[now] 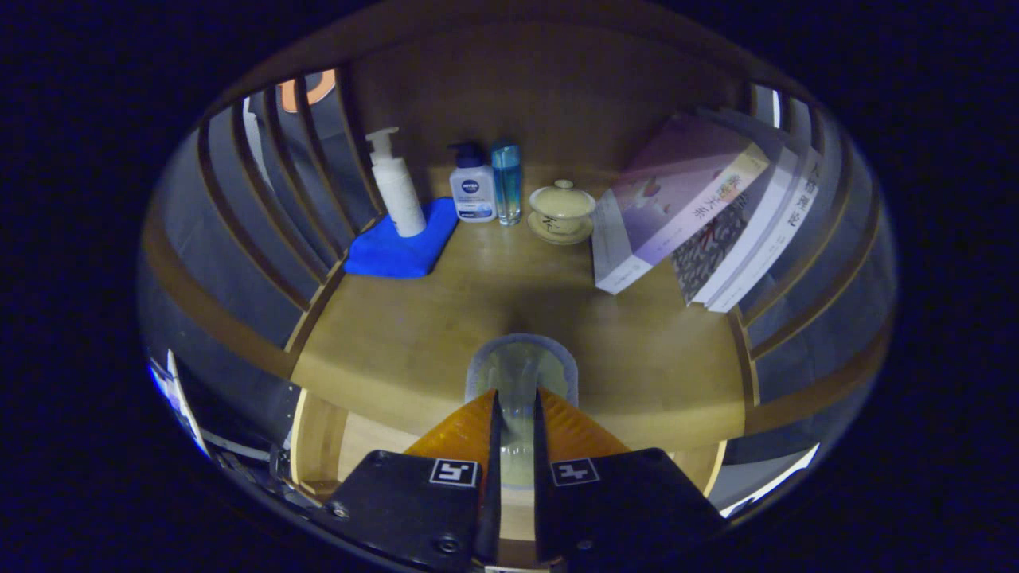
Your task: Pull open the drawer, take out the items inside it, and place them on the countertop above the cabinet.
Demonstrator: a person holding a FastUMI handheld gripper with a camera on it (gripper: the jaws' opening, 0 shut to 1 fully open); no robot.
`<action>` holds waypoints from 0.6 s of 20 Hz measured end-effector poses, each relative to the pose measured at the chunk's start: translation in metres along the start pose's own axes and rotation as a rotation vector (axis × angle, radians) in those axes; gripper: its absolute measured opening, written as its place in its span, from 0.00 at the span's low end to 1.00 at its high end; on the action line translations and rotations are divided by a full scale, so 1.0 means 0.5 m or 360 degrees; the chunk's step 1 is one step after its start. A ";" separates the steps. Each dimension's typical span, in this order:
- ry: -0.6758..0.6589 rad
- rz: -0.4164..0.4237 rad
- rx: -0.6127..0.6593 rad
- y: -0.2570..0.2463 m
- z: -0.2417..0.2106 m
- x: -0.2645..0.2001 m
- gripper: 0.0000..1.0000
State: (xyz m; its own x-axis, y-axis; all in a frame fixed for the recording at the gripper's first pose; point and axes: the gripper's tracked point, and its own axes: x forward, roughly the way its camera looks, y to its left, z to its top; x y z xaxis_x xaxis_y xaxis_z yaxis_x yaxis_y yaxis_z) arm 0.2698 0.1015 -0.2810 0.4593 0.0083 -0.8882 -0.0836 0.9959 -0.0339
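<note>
In the gripper view, a clear glass (521, 374) is pinched between the nearly closed fingers of the gripper (516, 414) and held over the countertop's (446, 318) bare front, presumably for setting down; the open drawer (334, 438) lies below.

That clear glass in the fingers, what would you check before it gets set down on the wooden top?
1. Grip: both fingers press on the clear glass from either side. Ok.
2. Glass upright: it looks upright between the fingers. Ok.
3. Landing spot: the bare countertop just ahead of the glass has room. Ok.
4. Neighbours: the blue cloth, the lidded cup and the leaning books stand well beyond the fingers. Ok.
5. Height of the glass over the wood: cannot tell.
6. Drawer open below the countertop's edge: ok; whether more items lie in it, cannot tell.
</note>
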 end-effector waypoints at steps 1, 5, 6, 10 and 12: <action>0.0007 -0.0009 0.0005 0.000 0.010 0.014 0.20; 0.0036 -0.0067 0.0008 -0.004 0.050 0.054 0.20; 0.0038 -0.0071 0.0017 -0.004 0.060 0.063 0.20; 0.0082 -0.0124 0.0073 -0.016 0.068 0.110 0.21; 0.0067 -0.0162 0.0075 -0.028 0.073 0.128 0.22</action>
State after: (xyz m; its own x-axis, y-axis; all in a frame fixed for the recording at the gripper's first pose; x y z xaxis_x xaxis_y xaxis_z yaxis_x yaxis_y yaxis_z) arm 0.3327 0.0915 -0.3208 0.4258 -0.0960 -0.8997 0.0039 0.9945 -0.1043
